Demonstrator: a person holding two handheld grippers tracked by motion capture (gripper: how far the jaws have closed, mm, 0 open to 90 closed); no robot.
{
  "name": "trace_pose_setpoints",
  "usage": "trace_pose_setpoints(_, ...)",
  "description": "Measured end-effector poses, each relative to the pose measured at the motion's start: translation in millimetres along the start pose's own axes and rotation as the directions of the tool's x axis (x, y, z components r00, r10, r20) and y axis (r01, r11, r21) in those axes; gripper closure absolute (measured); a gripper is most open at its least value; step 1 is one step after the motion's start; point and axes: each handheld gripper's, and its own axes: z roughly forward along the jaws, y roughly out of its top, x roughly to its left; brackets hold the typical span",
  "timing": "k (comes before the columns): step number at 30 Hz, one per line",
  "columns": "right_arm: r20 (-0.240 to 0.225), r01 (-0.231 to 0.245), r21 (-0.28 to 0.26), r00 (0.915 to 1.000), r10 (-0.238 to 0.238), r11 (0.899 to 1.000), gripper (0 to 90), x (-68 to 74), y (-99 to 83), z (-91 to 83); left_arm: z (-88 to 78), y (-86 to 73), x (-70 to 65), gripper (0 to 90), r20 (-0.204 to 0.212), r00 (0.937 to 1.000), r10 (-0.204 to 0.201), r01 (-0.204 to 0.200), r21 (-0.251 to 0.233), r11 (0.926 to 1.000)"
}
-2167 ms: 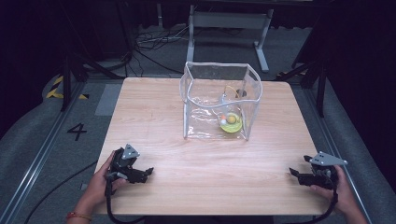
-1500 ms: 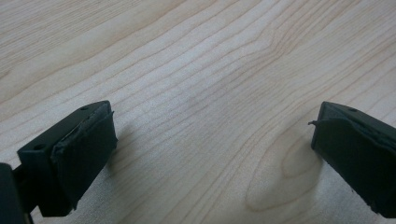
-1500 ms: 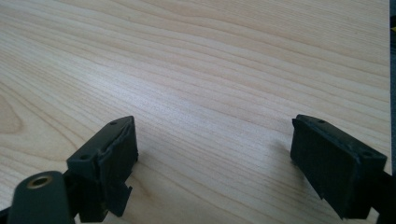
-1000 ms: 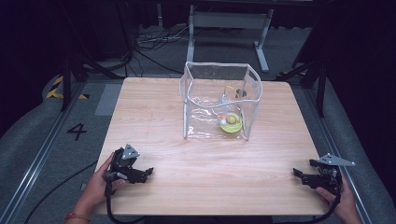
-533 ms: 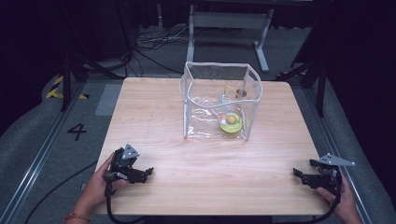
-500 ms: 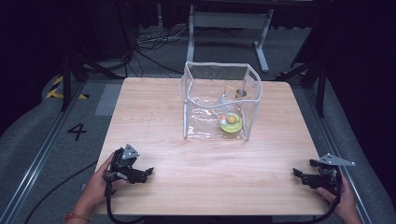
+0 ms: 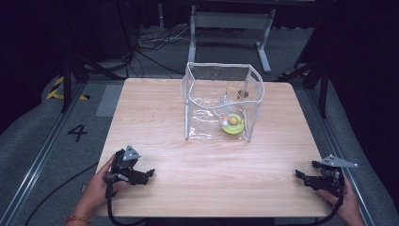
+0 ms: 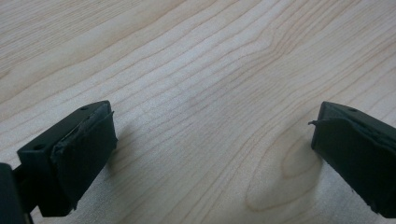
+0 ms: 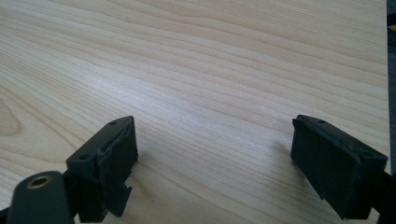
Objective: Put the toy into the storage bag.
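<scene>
A clear plastic pouch point(image 7: 221, 106) stands open-topped on the far middle of the wooden table point(image 7: 160, 113). Inside it lie a yellow-green ring with a small orange and white piece point(image 7: 231, 124) and a thin cord. My left gripper point(image 7: 149, 174) rests at the table's near left corner, held by a hand, jaws wide apart with bare wood between them point(image 8: 210, 140). My right gripper point(image 7: 299, 175) sits at the near right edge, also open over bare wood point(image 9: 212, 149). Both are far from the pouch.
Dark floor surrounds the table, with cables and a grey metal stand point(image 7: 230, 21) behind it. A floor marking "4" point(image 7: 77, 133) lies to the left. The table's right edge shows in the right gripper view point(image 9: 387, 70).
The right gripper slid slightly right and nearer the front edge early on. Over the last second nothing has visibly moved.
</scene>
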Motion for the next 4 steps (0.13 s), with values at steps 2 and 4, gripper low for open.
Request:
trace_pose_setpoints(2,0.000,0.000,0.000,1.0000,0.000,1.000,14.9,0.0,0.0,0.0,0.0,0.0,0.0,0.3,0.000,1.0000,-0.001,0.001,0.000,1.0000)
trace_pose_setpoints(4,0.000,0.000,0.000,1.0000,0.000,1.000,14.9,0.0,0.0,0.0,0.0,0.0,0.0,0.3,0.000,1.0000,0.000,0.000,0.000,1.0000)
